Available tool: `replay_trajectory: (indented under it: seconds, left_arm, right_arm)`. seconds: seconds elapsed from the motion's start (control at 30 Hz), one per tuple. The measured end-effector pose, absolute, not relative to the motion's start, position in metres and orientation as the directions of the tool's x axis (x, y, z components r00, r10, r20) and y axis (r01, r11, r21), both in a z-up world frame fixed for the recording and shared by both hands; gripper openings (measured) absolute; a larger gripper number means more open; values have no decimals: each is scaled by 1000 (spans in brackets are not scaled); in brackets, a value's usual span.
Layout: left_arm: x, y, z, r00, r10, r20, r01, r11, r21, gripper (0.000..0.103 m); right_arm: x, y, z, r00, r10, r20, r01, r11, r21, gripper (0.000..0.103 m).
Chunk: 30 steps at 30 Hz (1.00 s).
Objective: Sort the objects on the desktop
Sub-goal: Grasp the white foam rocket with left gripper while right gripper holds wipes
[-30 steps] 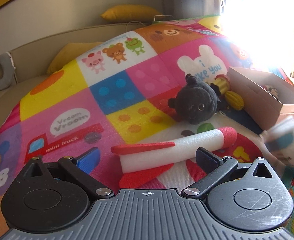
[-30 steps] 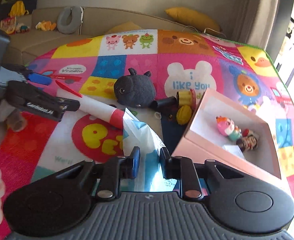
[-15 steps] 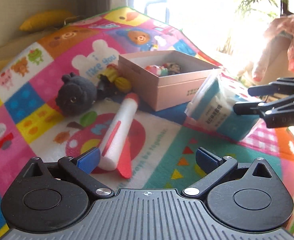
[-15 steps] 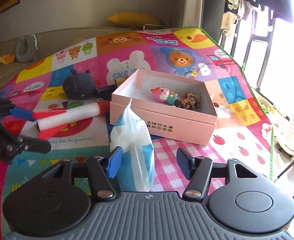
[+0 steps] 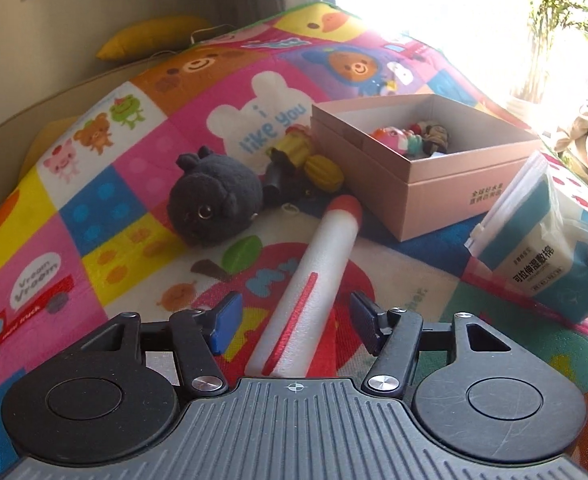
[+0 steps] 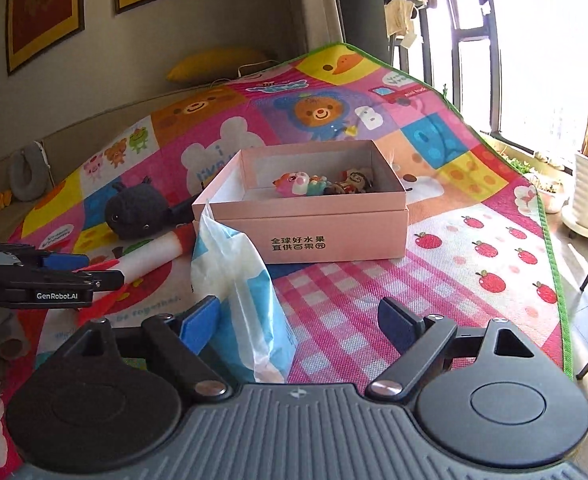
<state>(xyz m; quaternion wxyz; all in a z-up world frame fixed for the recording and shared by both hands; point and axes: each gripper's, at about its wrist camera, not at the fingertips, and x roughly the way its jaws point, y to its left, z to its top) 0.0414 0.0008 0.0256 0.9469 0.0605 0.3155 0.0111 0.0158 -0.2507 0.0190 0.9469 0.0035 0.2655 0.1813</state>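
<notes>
Left wrist: plush (image 5: 213,208) seemingly touches yellow toys (image 5: 314,160), beside box (image 5: 446,200).

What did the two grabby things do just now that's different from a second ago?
The right hand-held gripper let go of the blue tissue pack; its jaws have just been opening and the pack now stands on the mat. The left hand-held gripper has been closing around the foam rocket, not squeezing it yet. The pink box and black plush stayed put.
</notes>
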Motion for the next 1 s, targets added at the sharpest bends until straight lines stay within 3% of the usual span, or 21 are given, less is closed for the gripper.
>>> replay_trajectory:
  seconds: [0.07,0.27,0.43,0.47,0.5,0.6,0.67,0.73,0.77,0.83,0.93,1.0]
  left_arm:
    - [42,-3,22,791,63,-608,14,992,122,42]
    - [14,-1,26,791,56,-609,-18,998,67,36]
    - [-29,-9,31,783,-38,-621,49,999,1,36]
    - [-36,-11,31,783,-55,-620,61,998,-11,41]
    - [-41,-13,31,786,-60,-615,64,998,-16,58]
    - [-48,-16,32,816,-15,-578,36,999,25,89]
    - [-47,-13,33,832,18,-554,2,999,35,96]
    - [-43,-5,33,843,46,-536,-40,999,22,97]
    - [-40,1,32,842,59,-537,-63,998,12,97]
    - [-37,11,28,837,69,-542,-99,995,-26,98]
    - [-37,24,21,829,84,-554,-145,987,-67,102]
    - [-39,29,19,831,74,-551,-151,984,-95,103]
  right_arm:
    - [14,-247,21,792,353,-498,-357,930,91,86]
    - [6,-213,27,813,355,-462,-430,900,-65,86]
    - [-3,-180,18,765,398,-506,-543,822,-175,80]
    - [-4,-176,16,755,401,-518,-557,810,-185,80]
    - [-4,-173,14,747,404,-529,-568,801,-189,80]
    - [-3,-166,9,726,410,-552,-588,786,-191,80]
    - [-2,-161,5,715,408,-568,-600,775,-200,80]
    - [1,-157,2,710,390,-587,-597,775,-207,77]
    - [3,-156,1,707,381,-595,-591,781,-202,63]
    - [9,-157,2,674,382,-633,-595,789,-157,53]
    - [16,-168,11,612,417,-671,-576,817,-18,51]
    - [23,-185,20,520,500,-692,-558,813,168,51]
